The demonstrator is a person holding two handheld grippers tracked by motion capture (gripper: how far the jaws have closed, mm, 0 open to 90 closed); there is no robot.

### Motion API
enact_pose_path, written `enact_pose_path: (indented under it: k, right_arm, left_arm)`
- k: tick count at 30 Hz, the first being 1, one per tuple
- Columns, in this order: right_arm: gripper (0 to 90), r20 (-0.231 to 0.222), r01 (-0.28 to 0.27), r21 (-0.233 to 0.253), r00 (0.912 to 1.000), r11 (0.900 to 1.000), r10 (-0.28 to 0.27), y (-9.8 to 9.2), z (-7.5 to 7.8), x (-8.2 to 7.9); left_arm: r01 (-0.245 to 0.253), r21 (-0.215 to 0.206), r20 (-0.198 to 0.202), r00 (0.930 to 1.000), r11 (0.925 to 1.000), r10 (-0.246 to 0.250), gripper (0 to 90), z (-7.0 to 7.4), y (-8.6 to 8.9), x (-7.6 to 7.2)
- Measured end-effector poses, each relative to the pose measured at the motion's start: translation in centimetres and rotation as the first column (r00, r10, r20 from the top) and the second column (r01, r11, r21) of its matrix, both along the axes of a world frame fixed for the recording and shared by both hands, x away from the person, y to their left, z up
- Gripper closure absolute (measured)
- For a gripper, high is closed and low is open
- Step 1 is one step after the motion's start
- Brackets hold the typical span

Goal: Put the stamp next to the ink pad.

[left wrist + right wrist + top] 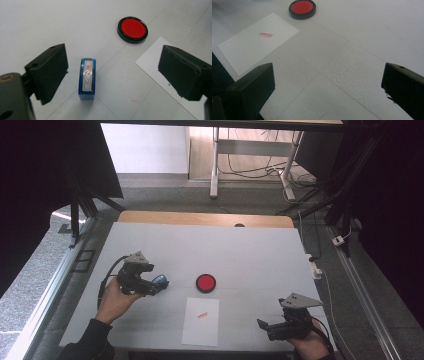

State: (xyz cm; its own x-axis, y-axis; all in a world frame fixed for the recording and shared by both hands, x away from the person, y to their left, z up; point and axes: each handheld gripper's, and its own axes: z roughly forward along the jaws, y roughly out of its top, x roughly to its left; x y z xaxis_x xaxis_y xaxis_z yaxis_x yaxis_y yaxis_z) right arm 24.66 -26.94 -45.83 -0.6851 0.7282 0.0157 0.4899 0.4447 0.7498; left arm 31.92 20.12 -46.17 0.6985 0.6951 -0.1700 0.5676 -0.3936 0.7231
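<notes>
The stamp [87,78], a small blue block with a white label in red print on its upper face, is lying on the table [250,250], well to the left of the ink pad [205,283]. In the left gripper view it is seen between the two black jaws, nearer the left-hand one, and touched by neither; a gap is showing on both sides of it. The left gripper [159,284] is being held wide open around the stamp by the left hand [116,300], which is coming in from the bottom left of the high view.

The ink pad [132,29], a round black dish with a red centre, is sitting near the middle of the table, apart from the stamp. Just in front of the pad, on the person's side, a sheet [201,321] of white paper is lying flat, and a small red mark [202,315] is showing on its upper half. The sheet [259,40] and the pad [302,8] are also seen from the right gripper view, with the mark [266,35] lying on the paper.

The right gripper [261,324] is being held low near the table's front edge, well to the right of the pad and past the sheet. Its jaws are spread wide with only bare table between them, and nothing is being grasped.
</notes>
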Motion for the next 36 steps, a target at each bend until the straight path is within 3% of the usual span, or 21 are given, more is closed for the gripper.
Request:
enact_pose_path:
  k: [21,36]
  right_arm:
    - [0.0,-0.009,0.002,0.004,1.0,1.0,-0.002,-0.1,0.0,0.1]
    - [0.0,-0.017,0.02,0.01,0.9996,1.0,-0.02,-0.2,0.0,0.2]
  left_arm:
    - [-0.024,-0.096,0.022,0.9994,0.9951,0.026,0.4,1.2,1.9,-4.1]
    - [-0.056,-0.095,0.057,0.9964,0.9939,0.062,0.0,0.8,3.6,-8.0]
